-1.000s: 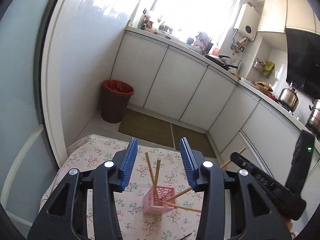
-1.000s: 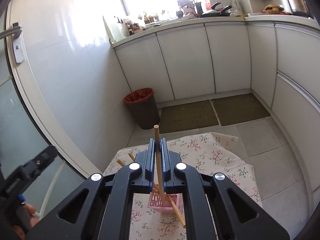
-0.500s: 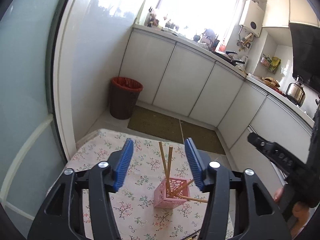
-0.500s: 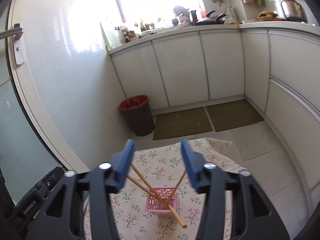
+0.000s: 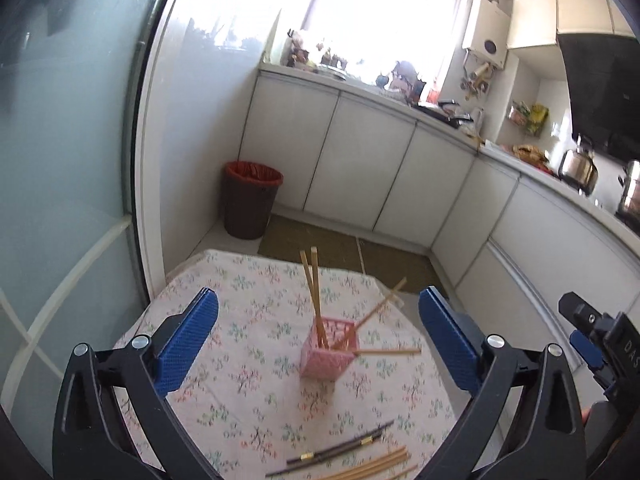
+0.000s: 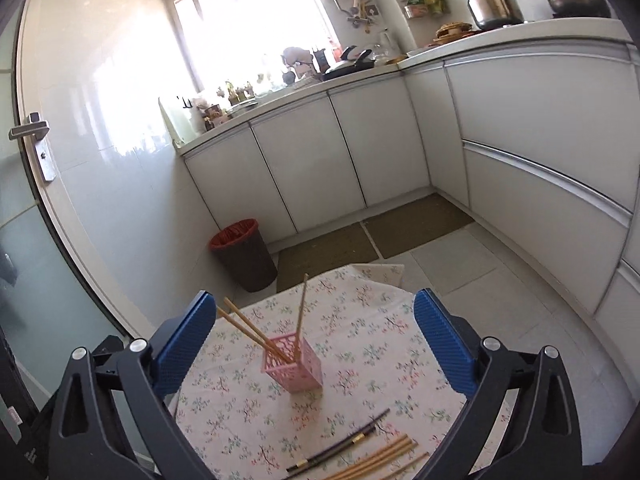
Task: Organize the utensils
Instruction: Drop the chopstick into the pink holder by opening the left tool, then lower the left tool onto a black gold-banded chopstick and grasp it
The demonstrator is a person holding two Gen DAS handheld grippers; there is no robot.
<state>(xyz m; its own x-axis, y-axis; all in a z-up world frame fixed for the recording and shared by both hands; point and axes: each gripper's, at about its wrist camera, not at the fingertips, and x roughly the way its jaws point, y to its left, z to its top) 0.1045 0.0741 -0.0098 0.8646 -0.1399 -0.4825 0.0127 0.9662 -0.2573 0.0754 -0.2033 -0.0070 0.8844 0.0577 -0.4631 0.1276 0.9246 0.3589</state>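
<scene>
A pink lattice holder [image 5: 327, 350] [image 6: 294, 364] stands on the floral tablecloth [image 5: 248, 316] [image 6: 360, 328]. Several wooden chopsticks [image 5: 314, 294] [image 6: 256, 330] lean out of it. Two dark chopsticks [image 5: 340, 448] [image 6: 344, 444] and several loose wooden chopsticks [image 5: 376, 465] [image 6: 384, 456] lie flat near the table's front edge. My left gripper [image 5: 318, 338] is open and empty, above and behind the holder. My right gripper [image 6: 314, 338] is open and empty, also held back from the holder. The right gripper's body shows at the right edge of the left wrist view [image 5: 600, 344].
A dark bin with a red liner [image 5: 250, 198] [image 6: 244, 254] stands on the floor beyond the table. White cabinets [image 5: 360, 168] [image 6: 340, 152] line the back and right. A glass door [image 5: 60, 160] is at the left. Brown mats [image 6: 372, 236] lie on the floor.
The right gripper let go of the wooden chopstick, which now stands in the holder, and opened wide. Both grippers pulled back and up; the loose chopsticks on the table came into view.
</scene>
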